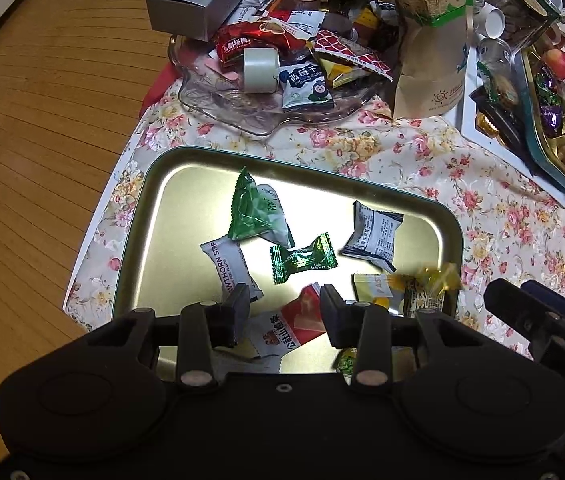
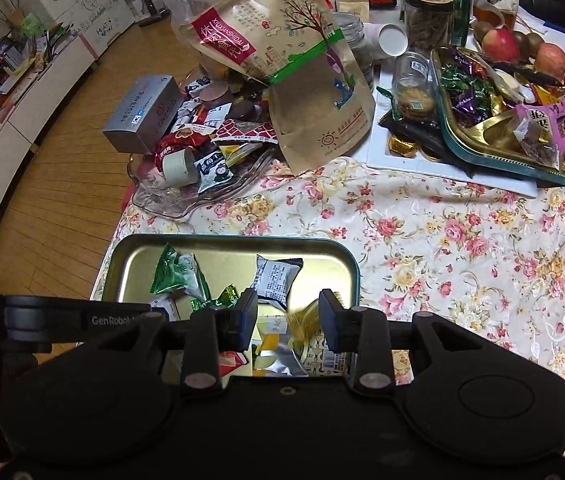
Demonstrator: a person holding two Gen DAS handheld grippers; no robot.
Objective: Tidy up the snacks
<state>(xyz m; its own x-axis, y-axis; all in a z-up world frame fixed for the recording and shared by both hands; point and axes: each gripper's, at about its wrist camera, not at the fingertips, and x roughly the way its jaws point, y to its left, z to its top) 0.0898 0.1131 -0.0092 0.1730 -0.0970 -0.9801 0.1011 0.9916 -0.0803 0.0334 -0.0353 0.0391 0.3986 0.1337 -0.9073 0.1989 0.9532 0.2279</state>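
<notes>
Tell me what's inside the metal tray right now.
The metal tray holds wrapped snacks: a green triangular packet, green twist candy, grey pouch, hawthorn strip. Both grippers hide its near edge.

The tin tray [image 1: 154,184] lies on the tabletop [image 1: 422,160] beneath both tongs, with wrapped snacks [image 1: 304,262] in it. Beyond the tongs sits the glass dish [image 1: 218,108]; the paper bag [image 1: 434,52] stands right of the dish.

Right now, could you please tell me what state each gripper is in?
Left gripper: open, empty, over the tin tray.
Right gripper: open, a blurred gold candy loose between its fingers.
</notes>
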